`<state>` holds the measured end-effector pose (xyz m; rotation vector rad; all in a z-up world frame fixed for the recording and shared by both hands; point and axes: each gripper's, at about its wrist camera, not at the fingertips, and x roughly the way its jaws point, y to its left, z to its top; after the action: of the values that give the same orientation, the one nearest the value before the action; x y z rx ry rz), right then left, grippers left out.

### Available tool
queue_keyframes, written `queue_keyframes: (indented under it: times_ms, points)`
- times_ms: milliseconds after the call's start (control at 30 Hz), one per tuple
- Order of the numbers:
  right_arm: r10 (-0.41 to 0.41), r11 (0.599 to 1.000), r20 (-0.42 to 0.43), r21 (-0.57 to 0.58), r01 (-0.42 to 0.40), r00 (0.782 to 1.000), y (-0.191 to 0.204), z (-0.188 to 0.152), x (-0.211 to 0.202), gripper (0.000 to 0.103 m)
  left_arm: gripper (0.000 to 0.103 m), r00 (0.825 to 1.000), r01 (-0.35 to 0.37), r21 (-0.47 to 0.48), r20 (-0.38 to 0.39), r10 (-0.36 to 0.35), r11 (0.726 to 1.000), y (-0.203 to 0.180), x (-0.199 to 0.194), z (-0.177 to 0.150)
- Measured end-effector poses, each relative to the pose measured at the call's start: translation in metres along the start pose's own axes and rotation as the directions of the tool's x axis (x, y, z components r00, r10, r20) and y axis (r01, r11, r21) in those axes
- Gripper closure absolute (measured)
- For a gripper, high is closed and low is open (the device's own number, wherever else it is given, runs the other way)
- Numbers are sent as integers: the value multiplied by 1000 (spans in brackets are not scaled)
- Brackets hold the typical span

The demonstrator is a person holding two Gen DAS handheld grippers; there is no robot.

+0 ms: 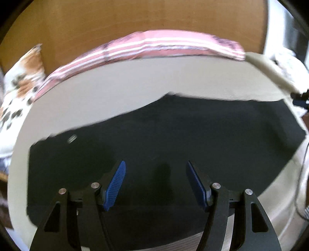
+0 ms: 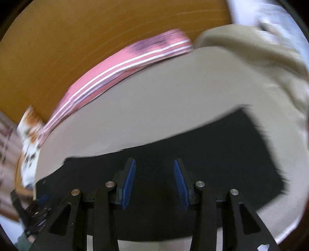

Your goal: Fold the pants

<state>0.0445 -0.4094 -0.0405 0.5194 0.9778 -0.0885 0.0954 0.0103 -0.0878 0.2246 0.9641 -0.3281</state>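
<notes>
I have both claws pointing down over a bed covered in a plain beige sheet, and the dark pants lie flat on it as a broad, folded slab near the bed's near edge. In the left wrist view my left claw hangs above the middle of the pants with its blue pads spread well apart; nothing is between them, and I see no pad touching the cloth, so it is released. In the right wrist view my right claw sits over the pants too, its jaws parted by a narrower gap and likewise empty. Along the far edge of the bed runs a pink striped blanket, folded into a long band against the wooden headboard. At the far left corner lies a white pillow with orange and dark blotches, and at the far right corner a heap of beige cloth. Both pictures are smeared by motion, so finer detail on the pants is lost.
</notes>
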Motion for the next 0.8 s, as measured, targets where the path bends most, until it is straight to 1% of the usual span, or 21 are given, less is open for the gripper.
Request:
queue_keyframes:
  times_ms: [67, 100, 133, 200, 267, 333, 367, 433, 467, 533, 567, 633, 700, 767, 800]
  points:
    - [65, 996, -63, -57, -68, 996, 36, 4, 27, 64, 37, 999, -38, -25, -40, 37, 999, 18, 5, -15]
    - [81, 992, -91, -86, -89, 993, 53, 6, 38, 64, 37, 997, -46, -41, -67, 44, 998, 26, 10, -22]
    - [89, 987, -117, -120, -104, 989, 69, 6, 49, 64, 37, 996, -48, -53, -77, 44, 997, 34, 11, -30]
    - [101, 971, -175, -198, -135, 979, 104, 6, 70, 64, 37, 998, -36, -46, -62, 33, 998, 35, 6, -36]
    - [127, 947, -237, -260, -188, 963, 134, 5, 91, 63, 37, 998, -29, -41, -63, 26, 999, 37, 3, -40]
    - [153, 924, -297, -297, -243, 943, 155, 8, 112, 63, 37, 998, -33, -49, -59, 30, 998, 40, 1, -37]
    - [158, 913, -318, -314, -261, 935, 168, 8, 121, 63, 37, 999, -33, -69, -44, 30, 997, 44, -4, -34]
    - [174, 890, -371, -338, -307, 912, 192, 10, 142, 63, 37, 999, -33, -108, 0, 33, 994, 53, -15, -29]
    - [180, 879, -390, -349, -326, 903, 204, 8, 151, 63, 37, 999, -41, -132, 27, 45, 990, 60, -21, -25]
    - [198, 859, -426, -358, -365, 883, 223, 8, 166, 63, 37, 996, -60, -169, 47, 69, 984, 76, -24, -19]
    - [207, 848, -454, -359, -390, 867, 232, 9, 177, 63, 37, 996, -71, -191, 46, 82, 979, 86, -24, -17]
    - [201, 837, -469, -373, -399, 860, 245, 10, 191, 63, 37, 995, -86, -226, 37, 97, 970, 101, -22, -18]
    - [206, 819, -503, -380, -429, 839, 255, 9, 205, 63, 37, 993, -109, -254, 18, 117, 961, 114, -19, -23]
    - [214, 805, -552, -368, -465, 806, 262, 6, 216, 63, 37, 992, -123, -280, -12, 124, 952, 124, -15, -29]
    - [214, 797, -566, -369, -477, 796, 265, 3, 218, 64, 37, 993, -113, -295, -20, 112, 949, 128, -12, -32]
